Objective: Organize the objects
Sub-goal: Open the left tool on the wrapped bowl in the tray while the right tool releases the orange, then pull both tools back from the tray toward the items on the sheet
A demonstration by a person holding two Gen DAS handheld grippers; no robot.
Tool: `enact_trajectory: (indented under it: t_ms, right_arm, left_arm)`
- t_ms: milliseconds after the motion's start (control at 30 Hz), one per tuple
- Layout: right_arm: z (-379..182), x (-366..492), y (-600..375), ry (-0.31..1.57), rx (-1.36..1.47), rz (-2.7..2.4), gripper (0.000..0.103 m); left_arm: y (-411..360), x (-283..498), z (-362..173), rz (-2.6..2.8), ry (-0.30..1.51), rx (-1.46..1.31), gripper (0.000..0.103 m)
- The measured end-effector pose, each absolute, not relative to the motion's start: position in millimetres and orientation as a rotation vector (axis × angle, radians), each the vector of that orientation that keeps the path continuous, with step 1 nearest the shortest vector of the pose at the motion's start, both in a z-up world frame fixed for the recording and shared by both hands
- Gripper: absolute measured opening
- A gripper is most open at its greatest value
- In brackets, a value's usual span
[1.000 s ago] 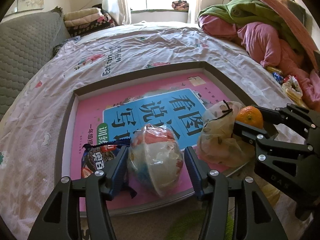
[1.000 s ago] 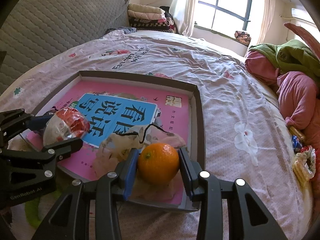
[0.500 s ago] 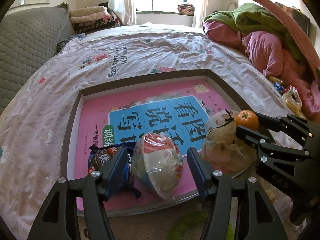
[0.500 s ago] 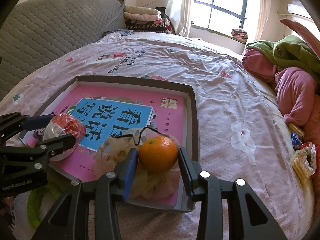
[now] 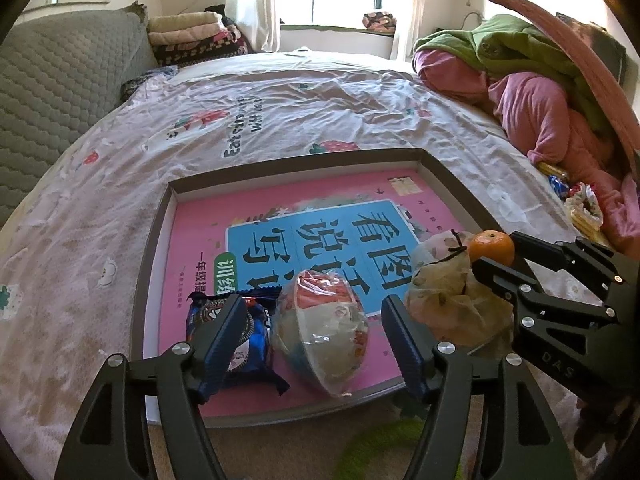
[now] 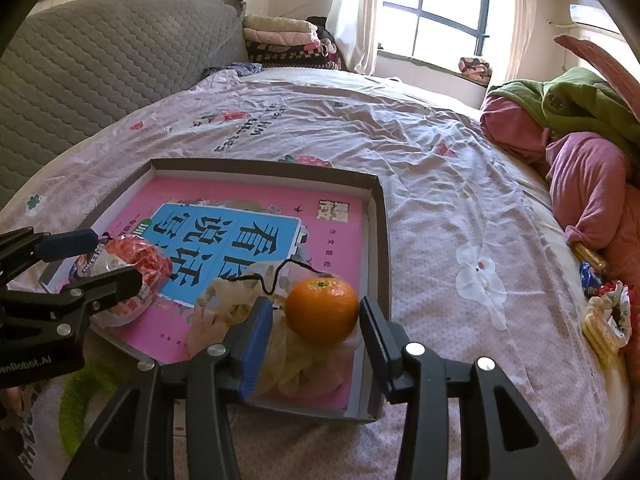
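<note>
A shallow grey tray [image 5: 304, 160] [image 6: 264, 166] lies on the bed with a pink and blue book [image 5: 320, 232] [image 6: 224, 232] flat inside it. On the book's near edge sits a plastic-wrapped bowl [image 5: 320, 328] [image 6: 132, 276]. My left gripper [image 5: 316, 320] [image 6: 108, 260] straddles it, jaws opening, with a gap on each side. A blue cookie packet [image 5: 248, 336] lies partly behind its left finger. An orange [image 6: 322, 310] [image 5: 491, 247] rests on a crumpled cloth pouch [image 6: 240, 300] [image 5: 452, 296]. My right gripper [image 6: 318, 320] [image 5: 496, 254] is around the orange, jaws opening, pads just off it.
A heap of pink and green clothes [image 5: 540, 92] [image 6: 580, 152] fills the bed's right side, with snack packets [image 5: 580, 208] [image 6: 604, 320] beside it. A grey quilted headboard [image 5: 48, 80] and folded blankets [image 5: 188, 36] stand at the far left. Something green [image 6: 80, 396] lies below the tray's near edge.
Both pairs of jaws have widened. The left pads have come off the wrapped bowl and the right pads off the orange; both objects stay where they sat.
</note>
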State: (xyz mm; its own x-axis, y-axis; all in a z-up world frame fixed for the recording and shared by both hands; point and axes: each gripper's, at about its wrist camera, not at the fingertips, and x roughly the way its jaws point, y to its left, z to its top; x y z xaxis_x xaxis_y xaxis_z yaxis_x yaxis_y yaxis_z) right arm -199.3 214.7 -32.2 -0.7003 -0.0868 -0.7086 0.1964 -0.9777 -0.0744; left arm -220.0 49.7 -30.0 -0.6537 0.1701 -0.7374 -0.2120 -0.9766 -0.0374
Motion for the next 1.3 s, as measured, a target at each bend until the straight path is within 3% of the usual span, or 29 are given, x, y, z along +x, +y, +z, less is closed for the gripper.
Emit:
enact_trajectory:
  t_ms: [1300]
  right_arm:
    - [28.3,-156.4,209.8,0.133,0.937,-2.771,0.047]
  left_arm:
    - [11.0,-174.9,22.1,2.755,-0.029,-1.121,0.076]
